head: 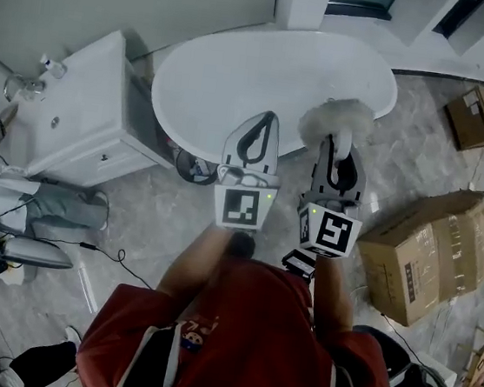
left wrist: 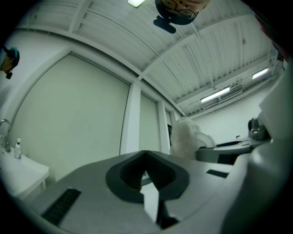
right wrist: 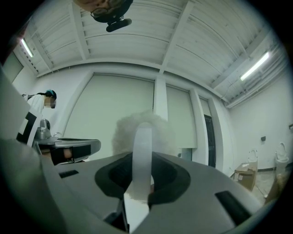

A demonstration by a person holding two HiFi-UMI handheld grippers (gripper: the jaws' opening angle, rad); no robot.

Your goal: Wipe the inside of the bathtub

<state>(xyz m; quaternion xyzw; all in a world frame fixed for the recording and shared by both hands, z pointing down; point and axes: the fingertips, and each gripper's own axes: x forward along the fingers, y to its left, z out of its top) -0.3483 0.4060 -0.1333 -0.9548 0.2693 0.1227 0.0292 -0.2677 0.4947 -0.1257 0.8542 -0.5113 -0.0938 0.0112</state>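
Duster [head: 337, 121] is hanging over the near rim of the bathtub [head: 207, 61], pinched by its handle [right wrist: 142, 155] in the right gripper [head: 339, 155], while the left gripper [head: 263, 128] is sitting pressed together and empty; judging that the fluff needs lowering flat against the inner wall.

Red shirt, two grey hand-held grippers.
Short-sleeved red shirt [head: 245, 346] with white and dark bands down the front and a small print at the chest. Left gripper [head: 267, 118] and right gripper [head: 335, 144] in pale grey plastic with dark ribbed jaw linings. Left marker cube [head: 243, 208] and right marker cube [head: 334, 233] in black-and-white squares, each with a tiny green light.
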